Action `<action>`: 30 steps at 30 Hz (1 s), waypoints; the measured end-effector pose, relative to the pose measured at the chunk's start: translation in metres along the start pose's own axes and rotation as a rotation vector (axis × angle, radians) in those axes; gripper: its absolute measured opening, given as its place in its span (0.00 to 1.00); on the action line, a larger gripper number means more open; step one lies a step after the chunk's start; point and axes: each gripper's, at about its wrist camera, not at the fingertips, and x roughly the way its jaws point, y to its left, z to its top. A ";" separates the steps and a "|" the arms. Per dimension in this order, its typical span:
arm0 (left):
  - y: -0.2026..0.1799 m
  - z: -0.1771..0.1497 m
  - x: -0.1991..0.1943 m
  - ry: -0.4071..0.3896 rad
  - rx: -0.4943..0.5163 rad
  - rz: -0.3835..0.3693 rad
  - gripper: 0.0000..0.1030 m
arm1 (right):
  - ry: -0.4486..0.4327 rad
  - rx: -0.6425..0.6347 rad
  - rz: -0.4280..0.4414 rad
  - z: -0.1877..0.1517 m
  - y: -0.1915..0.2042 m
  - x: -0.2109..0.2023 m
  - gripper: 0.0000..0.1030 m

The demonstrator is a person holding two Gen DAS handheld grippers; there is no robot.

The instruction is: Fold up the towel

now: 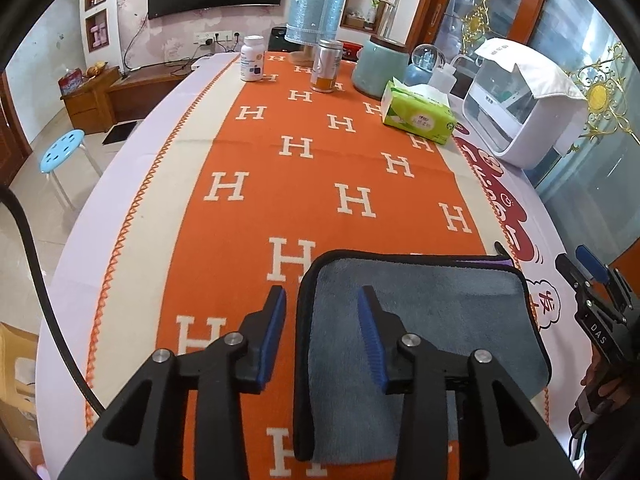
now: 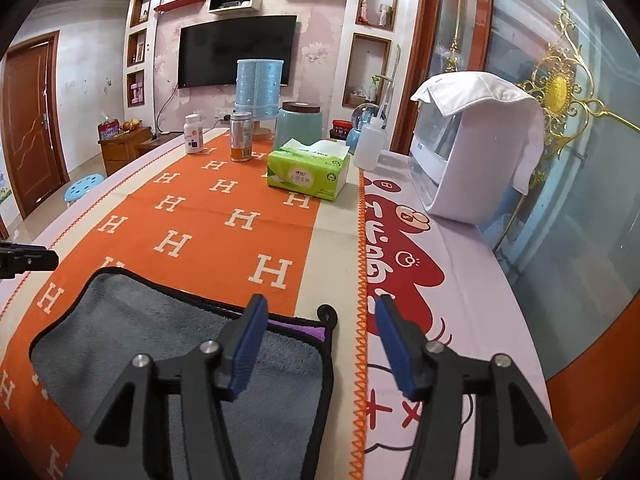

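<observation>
A grey towel (image 1: pixel 432 312) with black trim lies folded flat on the orange H-patterned cloth (image 1: pixel 320 168). A purple layer peeks out at its far right corner (image 2: pixel 296 328). My left gripper (image 1: pixel 322 300) is open and empty, hovering over the towel's left edge. My right gripper (image 2: pixel 320 308) is open and empty above the towel's (image 2: pixel 160 340) right edge. The right gripper also shows at the right edge of the left wrist view (image 1: pixel 592 276).
At the far end stand a white pill bottle (image 1: pixel 252 58), a can (image 1: pixel 327 66), a teal jar (image 1: pixel 380 68), a green tissue pack (image 1: pixel 418 114) and a white appliance (image 1: pixel 524 108). A blue stool (image 1: pixel 62 150) stands left of the table.
</observation>
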 end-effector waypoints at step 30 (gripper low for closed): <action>-0.031 -0.089 -0.121 -0.008 -0.008 0.008 0.94 | 0.165 0.090 0.133 -0.070 0.018 -0.125 1.00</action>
